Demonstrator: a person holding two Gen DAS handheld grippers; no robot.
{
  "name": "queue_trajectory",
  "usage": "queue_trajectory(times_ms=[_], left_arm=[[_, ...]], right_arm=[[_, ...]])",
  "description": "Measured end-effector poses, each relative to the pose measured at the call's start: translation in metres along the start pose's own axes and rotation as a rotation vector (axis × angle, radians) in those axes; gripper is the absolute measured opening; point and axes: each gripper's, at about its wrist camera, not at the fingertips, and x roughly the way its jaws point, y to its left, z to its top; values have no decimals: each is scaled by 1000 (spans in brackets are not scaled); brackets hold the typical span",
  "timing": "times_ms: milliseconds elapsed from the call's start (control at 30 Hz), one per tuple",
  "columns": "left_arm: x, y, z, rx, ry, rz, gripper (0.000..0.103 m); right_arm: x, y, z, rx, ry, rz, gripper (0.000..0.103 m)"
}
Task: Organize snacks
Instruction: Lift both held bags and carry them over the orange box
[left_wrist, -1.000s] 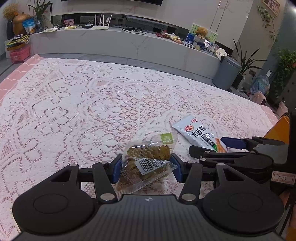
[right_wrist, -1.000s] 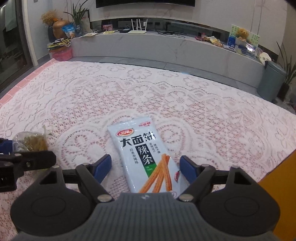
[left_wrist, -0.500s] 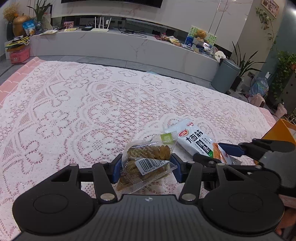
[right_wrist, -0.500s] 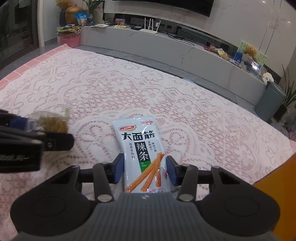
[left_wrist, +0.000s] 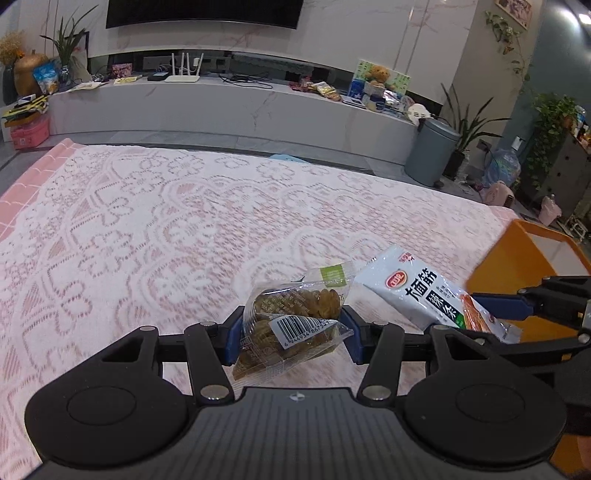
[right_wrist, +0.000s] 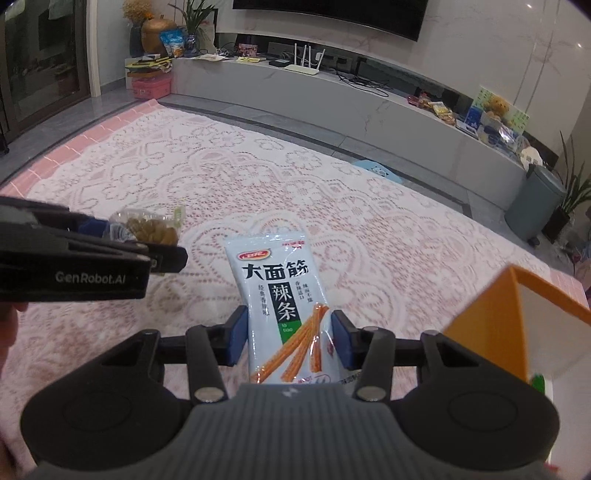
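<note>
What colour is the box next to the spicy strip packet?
Orange outside, white inside the box; the right wrist view shows it best.

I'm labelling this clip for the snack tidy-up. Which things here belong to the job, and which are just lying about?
Belongs to the job:
- clear snack pack, clamped in the left gripper
- white spicy-strip packet, clamped in the right gripper
- orange box at the right

Just lying about:
- grey bin
- router
- teddy bear
- lace tablecloth

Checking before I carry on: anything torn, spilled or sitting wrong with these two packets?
Nothing stands out. The clear snack packet is intact in the left gripper, the white spicy-strip packet intact in the right gripper. No spills show on the lace tablecloth.
</note>
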Motion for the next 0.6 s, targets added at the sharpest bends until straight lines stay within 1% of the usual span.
queue_trajectory(times_ms=[133, 333, 467, 600], left_arm=[[-15, -16, -5, 6, 7, -41, 60], [-37, -41, -10, -19, 29, -117, 60], [-52, -59, -10, -31, 43, -179, 60], [-68, -83, -3, -9, 25, -225, 60]], right_arm=[[-28, -3, -9, 10, -7, 20, 47], [-72, -10, -19, -1, -22, 29, 47], [-101, -21, -25, -9, -25, 19, 47], [-129, -40, -33, -8, -40, -12, 47]])
